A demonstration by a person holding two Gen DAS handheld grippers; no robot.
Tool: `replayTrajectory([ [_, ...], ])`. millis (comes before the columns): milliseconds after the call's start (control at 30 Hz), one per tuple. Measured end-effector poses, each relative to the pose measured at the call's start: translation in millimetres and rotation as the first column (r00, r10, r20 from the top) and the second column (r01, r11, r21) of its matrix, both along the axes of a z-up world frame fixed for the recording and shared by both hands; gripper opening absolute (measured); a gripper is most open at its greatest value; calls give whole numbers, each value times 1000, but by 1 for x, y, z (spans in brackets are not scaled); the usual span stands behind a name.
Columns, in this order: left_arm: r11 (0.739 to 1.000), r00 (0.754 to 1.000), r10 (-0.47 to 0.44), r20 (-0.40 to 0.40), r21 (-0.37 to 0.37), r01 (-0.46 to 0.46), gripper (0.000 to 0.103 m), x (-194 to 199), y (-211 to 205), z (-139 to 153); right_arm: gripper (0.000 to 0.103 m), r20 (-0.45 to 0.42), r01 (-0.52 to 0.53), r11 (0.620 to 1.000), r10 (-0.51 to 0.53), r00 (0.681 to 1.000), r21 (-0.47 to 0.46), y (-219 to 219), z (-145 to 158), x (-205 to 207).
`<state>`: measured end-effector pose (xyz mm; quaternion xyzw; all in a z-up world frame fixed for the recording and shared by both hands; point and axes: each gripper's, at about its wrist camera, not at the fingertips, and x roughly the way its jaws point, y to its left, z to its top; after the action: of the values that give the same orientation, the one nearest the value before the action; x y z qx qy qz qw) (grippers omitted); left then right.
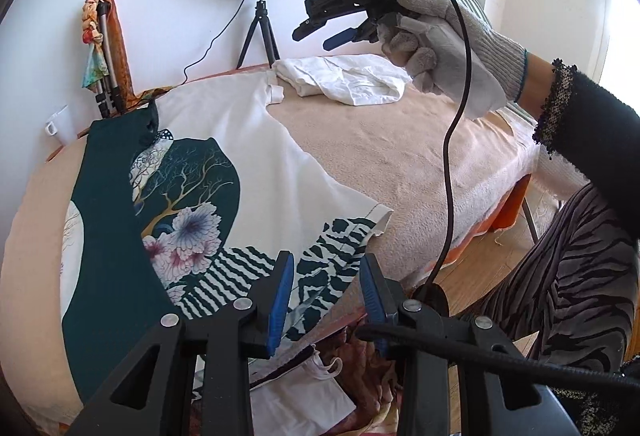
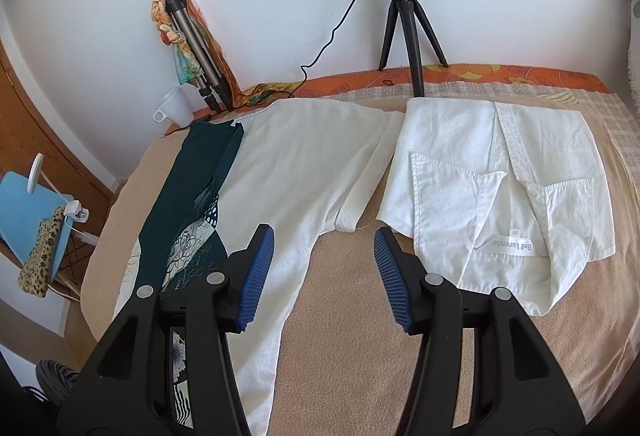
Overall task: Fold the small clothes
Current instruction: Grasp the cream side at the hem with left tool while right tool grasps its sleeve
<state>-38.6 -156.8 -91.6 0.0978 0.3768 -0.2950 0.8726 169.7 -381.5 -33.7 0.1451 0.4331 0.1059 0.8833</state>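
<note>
A white T-shirt (image 1: 256, 140) with a dark green flower-and-stripe print lies spread on the beige-covered table; it also shows in the right wrist view (image 2: 304, 164). A folded white shirt (image 2: 500, 188) with a "Bell Varenne" label lies at the back right, also seen in the left wrist view (image 1: 348, 78). My left gripper (image 1: 326, 288) is open and empty above the T-shirt's printed hem at the table's near edge. My right gripper (image 2: 324, 256) is open and empty, held in the air above the table near the T-shirt's sleeve; it shows in the left wrist view (image 1: 320, 36) in a gloved hand.
A ring light on a black tripod (image 2: 408, 16) stands at the back by the wall. A folded tripod wrapped in a scarf (image 2: 192, 48) and a white mug (image 2: 172, 106) stand at the back left. More clothes (image 1: 320, 376) lie below the table's near edge.
</note>
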Motion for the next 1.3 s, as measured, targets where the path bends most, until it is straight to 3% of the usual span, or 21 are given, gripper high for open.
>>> replayTrajectory([
  [367, 992, 995, -100, 10, 83, 99, 35, 16, -67, -22, 55, -74, -26, 984, 40, 996, 178, -19, -26, 11],
  [467, 992, 995, -91, -31, 89, 94, 34, 27, -73, -31, 55, -96, -39, 974, 61, 993, 223, -17, -36, 17],
  [533, 993, 995, -82, -62, 79, 86, 28, 34, -74, -37, 55, -112, -41, 968, 71, 991, 247, -14, -43, 21],
  [700, 997, 995, -72, -75, 33, 74, 1, 39, -72, -39, 55, -162, -34, 953, 86, 983, 302, -9, -65, 34],
  [967, 995, 995, -44, -87, -96, 35, 0, 40, -60, -20, 55, -261, 53, 948, 32, 965, 313, -5, -103, 65],
  [1167, 993, 998, -29, -64, -114, 22, 0, 35, -53, -12, 55, -276, 121, 935, -26, 961, 334, -4, -115, 82],
  [1200, 994, 998, -25, -60, -110, 19, 0, 34, -52, -12, 54, -273, 124, 936, -31, 962, 330, -2, -114, 85],
  [1300, 993, 997, -13, -75, -119, 4, 0, 37, -46, -15, 26, -280, 121, 946, -34, 959, 301, 8, -116, 91],
])
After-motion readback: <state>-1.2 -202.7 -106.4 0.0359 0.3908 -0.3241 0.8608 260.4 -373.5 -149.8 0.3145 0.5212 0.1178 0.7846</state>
